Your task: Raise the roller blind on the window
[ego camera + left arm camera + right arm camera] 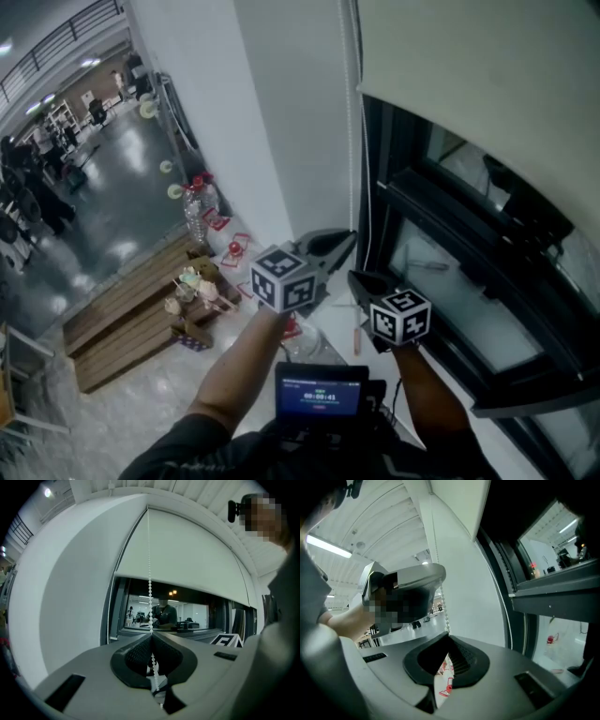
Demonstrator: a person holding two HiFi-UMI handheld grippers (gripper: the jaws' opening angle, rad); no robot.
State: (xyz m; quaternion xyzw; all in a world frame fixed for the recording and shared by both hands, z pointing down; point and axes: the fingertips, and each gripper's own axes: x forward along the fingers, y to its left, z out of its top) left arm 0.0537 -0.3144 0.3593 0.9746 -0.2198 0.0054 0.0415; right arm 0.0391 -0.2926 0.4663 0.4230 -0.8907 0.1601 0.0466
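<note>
Roller blind [187,559], working end. Left claw [151,635] pinched shut on the bead chain [150,588]; right claw [448,637] closed where the chain meets its tips. Pull is best kept straight down the chain, both claws together (a sideways tug may unseat it). Beads small, white, round; blind smooth, matte, cream, partly lowered over the dark-framed window [441,214].

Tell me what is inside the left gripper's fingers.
A white bead chain runs down between the left gripper's shut fingers, pinched at their tips and showing again in the gap behind. The short stretch clamped at the tips is covered.
</note>
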